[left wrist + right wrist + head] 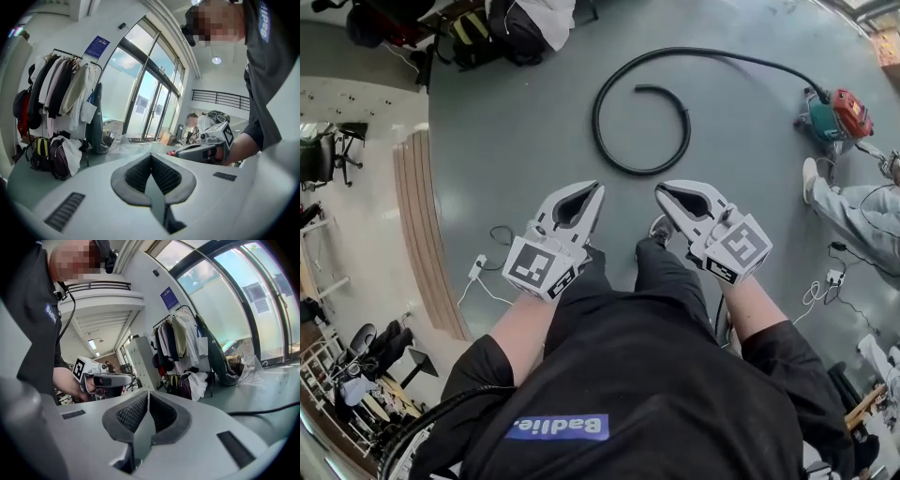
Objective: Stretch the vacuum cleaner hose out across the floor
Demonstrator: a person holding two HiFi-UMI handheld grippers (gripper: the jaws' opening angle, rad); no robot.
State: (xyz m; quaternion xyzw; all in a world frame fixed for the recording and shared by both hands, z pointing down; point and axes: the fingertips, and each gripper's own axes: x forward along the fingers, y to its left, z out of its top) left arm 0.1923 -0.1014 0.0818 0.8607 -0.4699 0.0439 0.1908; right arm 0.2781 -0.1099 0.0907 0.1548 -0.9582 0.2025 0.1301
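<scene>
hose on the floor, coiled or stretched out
Coiled: the hose loops round on the floor, one end at the vacuum cleaner.

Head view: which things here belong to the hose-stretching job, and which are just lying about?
Job in hand:
- hose, curled in a loop on the floor
- vacuum cleaner
- left gripper and right gripper, both shut and empty

Lying about:
- bags
- white power strip
- clothes rack
</scene>
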